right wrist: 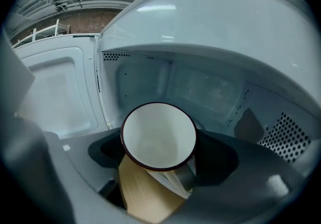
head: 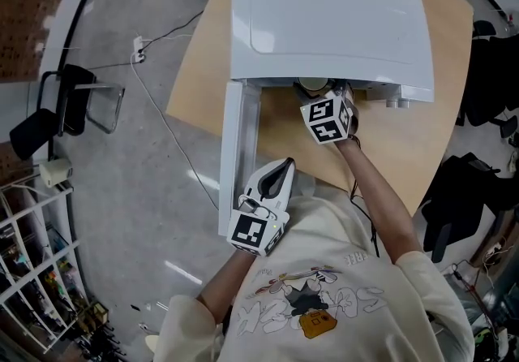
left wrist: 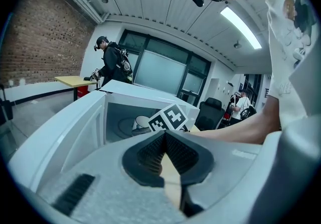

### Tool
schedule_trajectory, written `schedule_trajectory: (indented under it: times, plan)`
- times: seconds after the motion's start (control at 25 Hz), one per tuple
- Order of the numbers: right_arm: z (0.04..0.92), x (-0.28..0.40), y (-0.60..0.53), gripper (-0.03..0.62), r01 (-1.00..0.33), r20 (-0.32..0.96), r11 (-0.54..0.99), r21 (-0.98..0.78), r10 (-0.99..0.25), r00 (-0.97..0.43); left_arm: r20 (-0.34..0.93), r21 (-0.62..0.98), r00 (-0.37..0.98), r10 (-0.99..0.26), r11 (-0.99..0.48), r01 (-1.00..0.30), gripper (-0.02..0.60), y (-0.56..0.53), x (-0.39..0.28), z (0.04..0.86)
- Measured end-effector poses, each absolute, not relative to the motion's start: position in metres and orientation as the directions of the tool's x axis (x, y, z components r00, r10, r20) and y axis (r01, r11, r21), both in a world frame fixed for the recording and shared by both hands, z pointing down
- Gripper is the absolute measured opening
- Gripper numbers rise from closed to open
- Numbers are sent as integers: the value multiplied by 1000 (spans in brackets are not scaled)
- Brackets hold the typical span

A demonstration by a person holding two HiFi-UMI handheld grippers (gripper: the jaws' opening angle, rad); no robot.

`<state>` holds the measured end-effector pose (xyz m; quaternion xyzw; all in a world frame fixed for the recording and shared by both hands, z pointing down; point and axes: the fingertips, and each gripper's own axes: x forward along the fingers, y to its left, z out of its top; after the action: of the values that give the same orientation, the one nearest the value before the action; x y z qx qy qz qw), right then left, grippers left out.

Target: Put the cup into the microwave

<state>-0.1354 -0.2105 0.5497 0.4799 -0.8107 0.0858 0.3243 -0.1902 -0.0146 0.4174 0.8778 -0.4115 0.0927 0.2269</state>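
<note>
A white microwave stands on a wooden table, its door swung open toward me on the left. The white cup with a dark rim is tilted with its mouth toward the camera, and my right gripper is shut on it at the mouth of the oven cavity. In the head view the cup's rim just shows under the oven's front edge, ahead of the right gripper. My left gripper is shut and empty beside the door's outer end. From the left gripper view its jaws point at the cavity and the cup.
A black chair and a cable are on the floor to the left, with a shelf unit lower left. Dark chairs crowd the table's right side. A person stands far behind the microwave.
</note>
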Motion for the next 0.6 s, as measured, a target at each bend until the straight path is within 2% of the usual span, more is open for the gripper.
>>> schedule_trajectory:
  times: [0.44,0.52,0.6]
  plan:
    - [555,-133,-232,410,-863,602,477,164,-742,-295,361,327,637,-681,-547,-771,5,-19,-200,422]
    - [552,-133,-236,414,-867,585,471,165,-754,-299,332,329,631,-701,-541,-774,5,-24,-199,417]
    - [544,-135,-238,414,-865,548,472,169,-775,-315,360,327,630,-688,-539,-776,5,-21,-201,422]
